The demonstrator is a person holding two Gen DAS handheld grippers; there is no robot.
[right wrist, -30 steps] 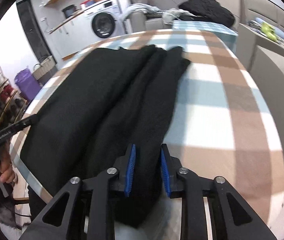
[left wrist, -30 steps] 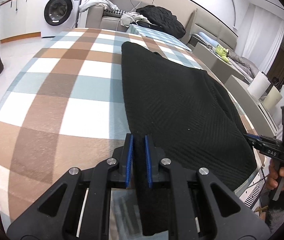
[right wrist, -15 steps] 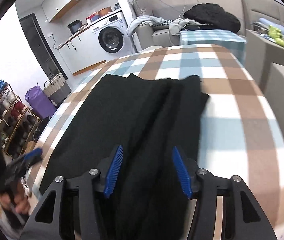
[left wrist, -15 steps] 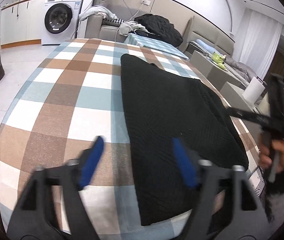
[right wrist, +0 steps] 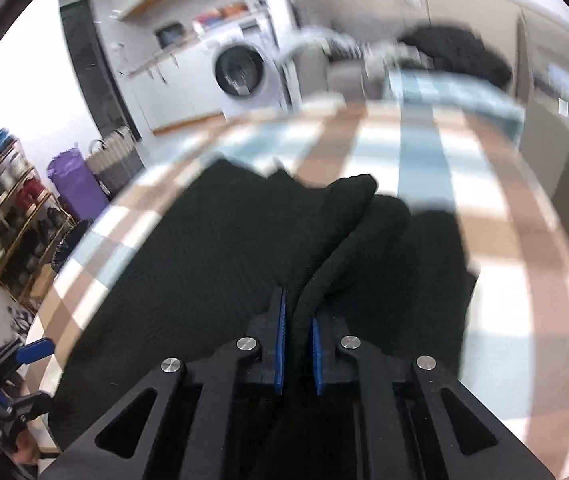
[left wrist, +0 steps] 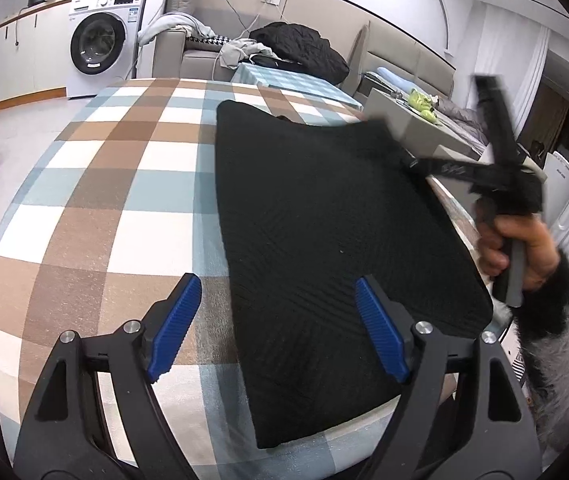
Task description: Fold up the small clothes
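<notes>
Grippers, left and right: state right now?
Left gripper: open, holding nothing.
Right gripper: shut on black knitted garment.

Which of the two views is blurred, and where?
Right wrist view: heavy motion smear across the washing machine, shelves and checked tablecloth; the tool and the black garment it grips stay fairly sharp. Left wrist view: sharp, except the streaked right tool; fisheye bends the edges.
</notes>
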